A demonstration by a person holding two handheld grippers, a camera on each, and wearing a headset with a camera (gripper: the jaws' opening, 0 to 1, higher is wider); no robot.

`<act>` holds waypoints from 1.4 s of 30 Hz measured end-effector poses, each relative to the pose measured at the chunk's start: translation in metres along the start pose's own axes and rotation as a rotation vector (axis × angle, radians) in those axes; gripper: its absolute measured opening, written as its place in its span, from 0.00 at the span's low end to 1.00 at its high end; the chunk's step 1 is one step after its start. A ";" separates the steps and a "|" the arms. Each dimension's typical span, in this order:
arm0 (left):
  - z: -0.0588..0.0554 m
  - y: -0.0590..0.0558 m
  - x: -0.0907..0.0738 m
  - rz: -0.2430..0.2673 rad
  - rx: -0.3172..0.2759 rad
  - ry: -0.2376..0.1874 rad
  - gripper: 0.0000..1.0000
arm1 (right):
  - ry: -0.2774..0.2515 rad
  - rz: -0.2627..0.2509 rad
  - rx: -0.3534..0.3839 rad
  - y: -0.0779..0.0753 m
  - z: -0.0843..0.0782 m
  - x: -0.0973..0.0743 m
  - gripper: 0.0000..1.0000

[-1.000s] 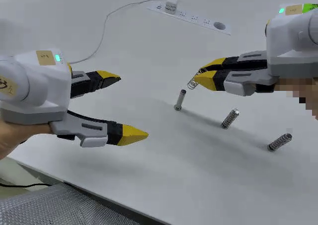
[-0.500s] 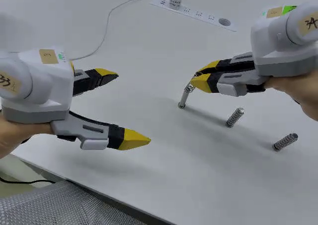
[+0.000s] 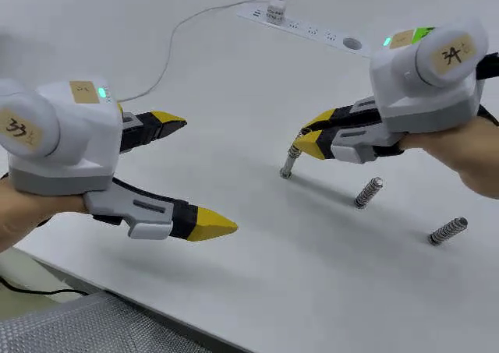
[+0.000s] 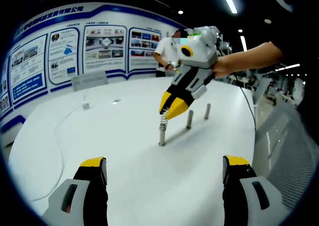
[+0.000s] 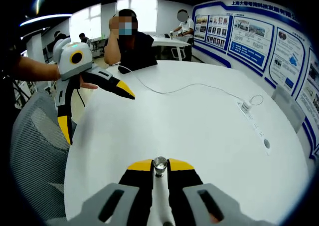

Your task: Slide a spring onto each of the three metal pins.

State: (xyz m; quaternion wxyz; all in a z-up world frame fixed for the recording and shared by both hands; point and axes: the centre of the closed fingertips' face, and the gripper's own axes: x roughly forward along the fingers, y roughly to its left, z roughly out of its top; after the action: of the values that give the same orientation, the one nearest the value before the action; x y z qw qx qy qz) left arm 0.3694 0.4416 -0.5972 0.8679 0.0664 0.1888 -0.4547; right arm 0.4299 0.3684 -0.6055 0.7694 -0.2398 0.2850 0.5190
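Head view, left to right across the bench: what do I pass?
White-and-yellow left hand-held gripper, open → first thin metal pin, steel coil spring partway down → second metal pin, spring-covered → third metal pin, spring-covered.

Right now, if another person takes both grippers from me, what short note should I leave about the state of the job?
Left gripper: open, holds nothing, hangs above the table to the left of the pins.
Right gripper: shut on the third spring, whose lower end appears to be just started on the top of the leftmost pin.
Done: the middle pin and the rightmost pin each carry a spring.
Left to do: probably slide this spring down its pin, then open the jaws.
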 end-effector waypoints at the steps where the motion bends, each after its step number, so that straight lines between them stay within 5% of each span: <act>1: 0.001 0.000 0.000 0.000 0.002 -0.003 0.99 | 0.008 0.002 -0.004 0.000 -0.001 0.002 0.11; 23: 0.002 -0.015 -0.004 -0.038 0.016 0.010 0.99 | 0.159 0.022 -0.058 0.004 -0.021 0.022 0.11; 36: 0.006 -0.017 0.000 -0.069 0.019 0.014 0.99 | 0.199 0.012 -0.071 0.002 -0.031 0.022 0.12; 42: 0.006 -0.017 -0.001 -0.072 0.020 0.017 0.99 | 0.173 0.007 -0.046 0.001 -0.027 0.020 0.14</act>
State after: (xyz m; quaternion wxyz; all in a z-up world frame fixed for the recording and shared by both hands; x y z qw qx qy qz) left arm 0.3562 0.4308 -0.5898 0.8487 0.0721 0.1939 -0.4868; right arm 0.4300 0.3644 -0.6385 0.7344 -0.3003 0.3393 0.5053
